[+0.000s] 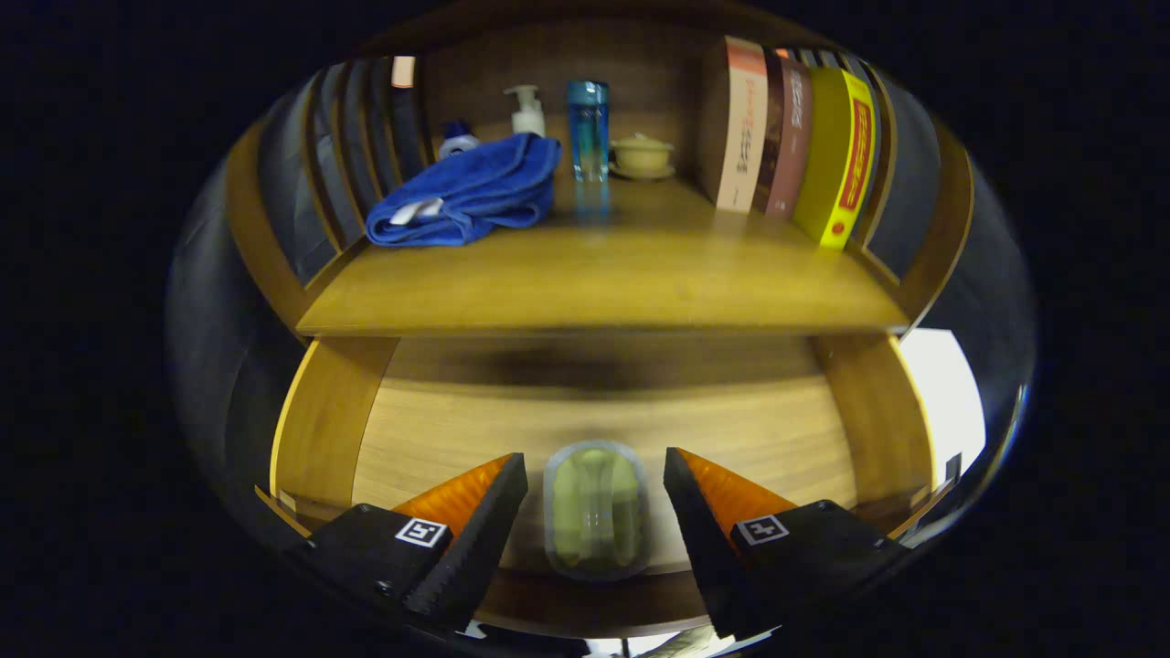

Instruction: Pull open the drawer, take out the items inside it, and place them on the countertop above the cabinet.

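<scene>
Fingers (pixel 475 539) spread wide, hanging over the open drawer (pixel 320 429), gripper (pixel 594 539) straddling a small green item (pixel 596 512) lying on the drawer floor. Item sitting between the fingertips with clear gaps on both sides, not being touched; looking like a rounded container with a pale rim, kind hard to tell. Drawer already pulled out, wood floor showing bare around the item, back part lying in shadow under the countertop (pixel 603 283), so nothing else visible inside as far as the shadow allows. Beyond the drawer, countertop running across just above it, front strip bare. Further back on it: blue towel (pixel 466 187) to the left, pump bottle (pixel 526 110) and blue-capped bottle (pixel 456 139) behind the towel, tall blue tumbler (pixel 587 128) near the middle, small lidded cup (pixel 642 153) beside it, books (pixel 795 137) standing to the right. Judging progress: opening done, lifting out not yet begun. Remaining: closing on the item, raising it clear of the drawer front, setting it on the bare front strip of the countertop.
</scene>
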### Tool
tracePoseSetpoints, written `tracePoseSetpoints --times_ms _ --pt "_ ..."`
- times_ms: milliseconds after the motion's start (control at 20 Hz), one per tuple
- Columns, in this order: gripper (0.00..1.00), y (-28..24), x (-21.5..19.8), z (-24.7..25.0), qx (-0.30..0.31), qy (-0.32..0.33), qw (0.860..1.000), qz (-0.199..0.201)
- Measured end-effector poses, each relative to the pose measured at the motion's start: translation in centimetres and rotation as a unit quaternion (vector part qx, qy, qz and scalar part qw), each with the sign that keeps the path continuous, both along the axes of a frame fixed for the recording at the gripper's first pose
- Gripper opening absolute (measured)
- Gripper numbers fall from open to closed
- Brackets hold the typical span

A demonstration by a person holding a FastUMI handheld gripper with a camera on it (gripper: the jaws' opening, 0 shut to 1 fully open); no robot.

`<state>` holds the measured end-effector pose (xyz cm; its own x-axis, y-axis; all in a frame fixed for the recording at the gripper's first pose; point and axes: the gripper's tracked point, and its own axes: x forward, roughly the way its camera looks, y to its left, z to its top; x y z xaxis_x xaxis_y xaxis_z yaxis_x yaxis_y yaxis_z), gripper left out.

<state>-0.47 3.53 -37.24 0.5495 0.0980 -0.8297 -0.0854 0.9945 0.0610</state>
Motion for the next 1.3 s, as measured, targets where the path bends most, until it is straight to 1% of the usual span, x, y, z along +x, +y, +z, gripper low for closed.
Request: tracePoseSetpoints --times_ms 100,250,500,700,900,1300 --pt "0.97 -0.5 -0.6 -1.3 -0.003 0.026 1.000 -0.008" --pt "0.81 -0.6 -1.1 -2.6 -0.019 0.048 0.999 0.012" --pt "0.31 -0.2 -1.2 -2.2 -0.011 0.046 0.999 0.012" --pt "0.30 -0.6 -0.8 0.8 -0.010 0.022 1.000 0.009" --pt "0.29 -0.8 -0.1 4.7 -0.012 0.000 1.000 0.015" --pt "0.29 -1.0 3.4 10.6 -0.020 -0.036 0.999 0.020"
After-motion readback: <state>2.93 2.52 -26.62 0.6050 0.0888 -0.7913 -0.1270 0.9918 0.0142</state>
